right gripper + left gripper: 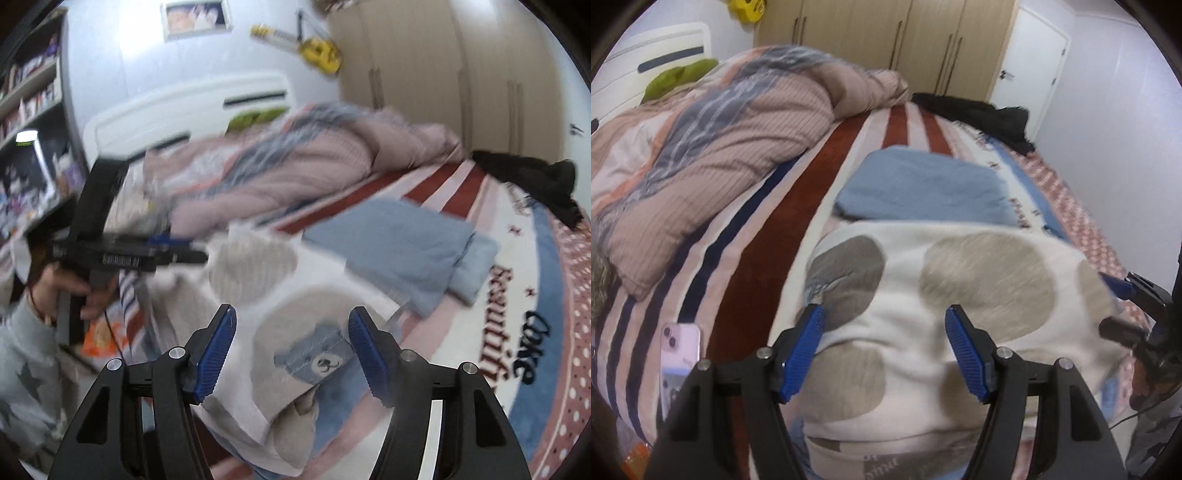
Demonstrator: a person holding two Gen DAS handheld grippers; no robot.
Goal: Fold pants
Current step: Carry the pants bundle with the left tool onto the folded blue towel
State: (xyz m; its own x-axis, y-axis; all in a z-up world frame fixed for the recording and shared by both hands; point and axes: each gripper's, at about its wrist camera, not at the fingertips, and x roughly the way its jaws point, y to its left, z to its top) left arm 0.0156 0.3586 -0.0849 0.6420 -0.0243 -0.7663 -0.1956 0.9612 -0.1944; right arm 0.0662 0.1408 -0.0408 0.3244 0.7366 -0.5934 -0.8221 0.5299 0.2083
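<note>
White pants with large grey-brown spots (960, 295) lie folded on the striped bed, close in front of me; in the right wrist view the pants (295, 332) show a blue bear patch. My left gripper (884, 314) is open and empty just above the pants. It also shows in the right wrist view (173, 251) at the pants' left side. My right gripper (291, 314) is open and empty above the pants. Its tip shows at the right edge of the left wrist view (1123, 284).
A folded light blue garment (923, 184) lies just beyond the pants. A bunched pink quilt (701, 155) fills the bed's left. A black garment (990, 114) lies at the far edge. A pink phone (679, 347) rests at the near left. Wardrobe (886, 37) behind.
</note>
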